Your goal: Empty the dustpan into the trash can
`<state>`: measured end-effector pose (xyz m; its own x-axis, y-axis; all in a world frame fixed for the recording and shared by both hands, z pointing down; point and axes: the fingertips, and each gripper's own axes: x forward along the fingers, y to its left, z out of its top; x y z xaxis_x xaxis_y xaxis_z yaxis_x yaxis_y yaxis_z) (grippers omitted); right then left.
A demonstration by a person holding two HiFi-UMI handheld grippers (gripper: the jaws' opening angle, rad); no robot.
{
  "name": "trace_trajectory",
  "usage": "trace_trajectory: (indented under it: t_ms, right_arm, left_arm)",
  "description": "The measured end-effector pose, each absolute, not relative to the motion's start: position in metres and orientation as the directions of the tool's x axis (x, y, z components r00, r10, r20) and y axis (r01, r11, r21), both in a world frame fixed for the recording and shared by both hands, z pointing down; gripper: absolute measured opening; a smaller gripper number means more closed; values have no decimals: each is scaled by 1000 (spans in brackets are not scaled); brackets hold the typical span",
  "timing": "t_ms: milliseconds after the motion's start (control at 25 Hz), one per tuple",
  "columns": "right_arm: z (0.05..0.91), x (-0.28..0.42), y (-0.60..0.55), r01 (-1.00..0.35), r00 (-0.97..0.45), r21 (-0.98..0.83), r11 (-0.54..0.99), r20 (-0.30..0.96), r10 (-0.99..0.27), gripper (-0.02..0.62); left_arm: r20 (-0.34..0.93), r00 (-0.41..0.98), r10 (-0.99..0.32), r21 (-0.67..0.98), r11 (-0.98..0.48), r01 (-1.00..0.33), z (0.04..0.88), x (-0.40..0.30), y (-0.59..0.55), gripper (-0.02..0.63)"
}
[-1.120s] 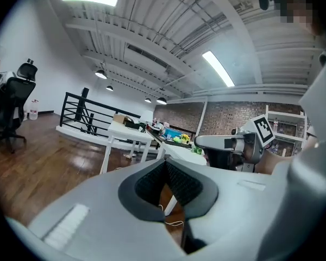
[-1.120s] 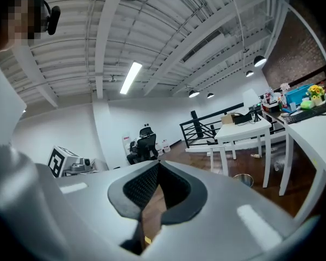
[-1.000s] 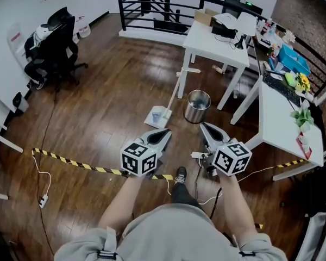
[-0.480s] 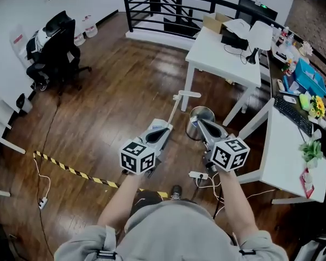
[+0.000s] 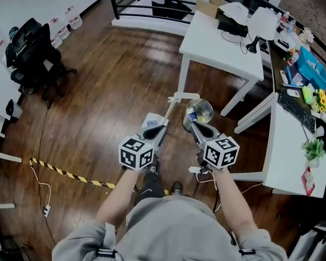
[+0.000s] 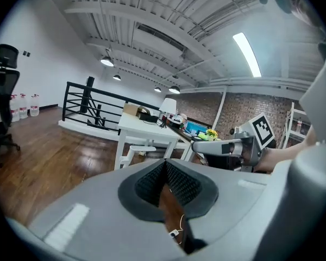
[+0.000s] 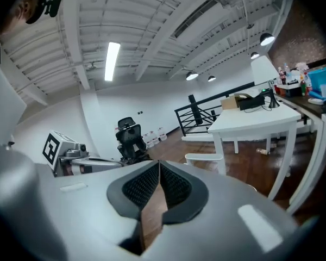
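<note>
Open left tongs [image 5: 163,127] and right tongs [image 5: 195,125], both clenched empty; grip dustpan handle [image 5: 183,97] firmly, tip over steel trash can [image 5: 199,112].

Dustpan [image 5: 150,123] is partly covered by the left gripper [image 5: 164,126] in the head view, and its load cannot be made out. The near wall of the trash can [image 5: 200,111] is hidden behind the right gripper [image 5: 193,125]. What lies inside is too small to tell.
</note>
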<state>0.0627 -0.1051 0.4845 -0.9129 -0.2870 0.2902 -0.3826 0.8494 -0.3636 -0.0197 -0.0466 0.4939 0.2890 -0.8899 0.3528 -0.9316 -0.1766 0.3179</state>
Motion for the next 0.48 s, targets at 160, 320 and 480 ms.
trace_trajectory:
  t_ms: [160, 320, 480]
  right_arm:
    - [521, 21, -130, -421, -896, -388, 820, 316, -311, 28]
    - [574, -26, -164, -505, -845, -386, 772, 404, -350, 149]
    - [621, -65, -203, -587, -788, -380, 715, 470, -397, 248]
  left_arm:
    - [361, 314, -878, 335, -192, -922, 515, -59, -73, 5]
    - [379, 352, -856, 341, -224, -913, 536, -96, -91, 5]
    - [423, 392, -817, 354, -249, -901, 563, -127, -98, 5]
